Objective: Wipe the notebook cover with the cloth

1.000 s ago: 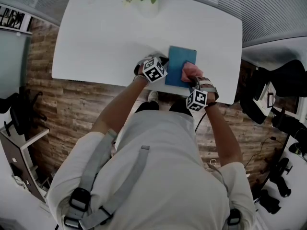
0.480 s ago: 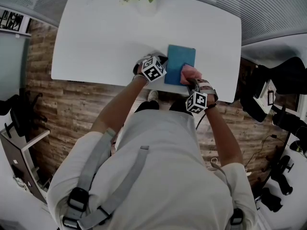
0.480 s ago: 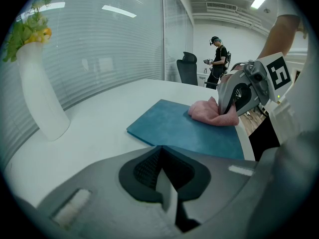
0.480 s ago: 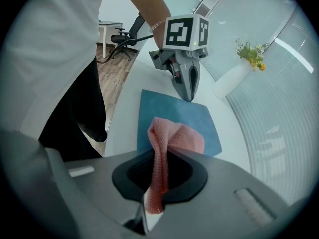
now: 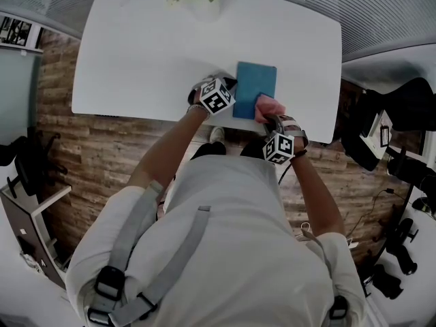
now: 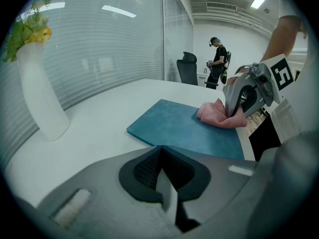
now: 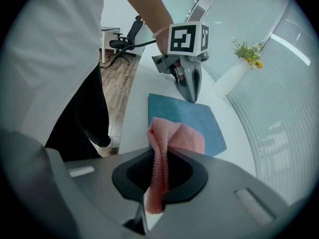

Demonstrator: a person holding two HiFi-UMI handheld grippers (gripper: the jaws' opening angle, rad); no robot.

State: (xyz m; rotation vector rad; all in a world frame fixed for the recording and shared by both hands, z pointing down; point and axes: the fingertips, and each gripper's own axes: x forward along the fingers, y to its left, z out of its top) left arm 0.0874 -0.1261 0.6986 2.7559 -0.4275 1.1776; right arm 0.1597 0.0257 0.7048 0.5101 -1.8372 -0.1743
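- Head view showed the pink cloth (image 5: pixel 270 105) a little nearer the tabletop's (image 5: pixel 136 53) front edge than a second earlier, when it had lain further in on the cover; it now sat at the near right corner of the notebook (image 5: pixel 255 86).
- The right hand-held gripper (image 5: pixel 271 118) had drawn back toward the person with it, its marker cube lower in the frame than before.
- The left hand-held gripper (image 5: pixel 230 86) had barely moved and stayed at the notebook's left edge.
- The notebook itself lay in the same place as before, flat and closed on the near right part of the white tabletop.
- Its cover was a plain teal blue with a matt, slightly mottled surface, and its edges ran roughly square to the tabletop's front edge.
- In the right gripper view the jaws were clamped on a fold of the cloth, which hung between them and bunched up in front, resting on the cover.
- In the left gripper view the jaws were together with nothing between them; from the right gripper view their tips pointed down at the notebook's edge.
- A white vase (image 6: pixel 42 101) of flowers stood well apart at the tabletop's far side.
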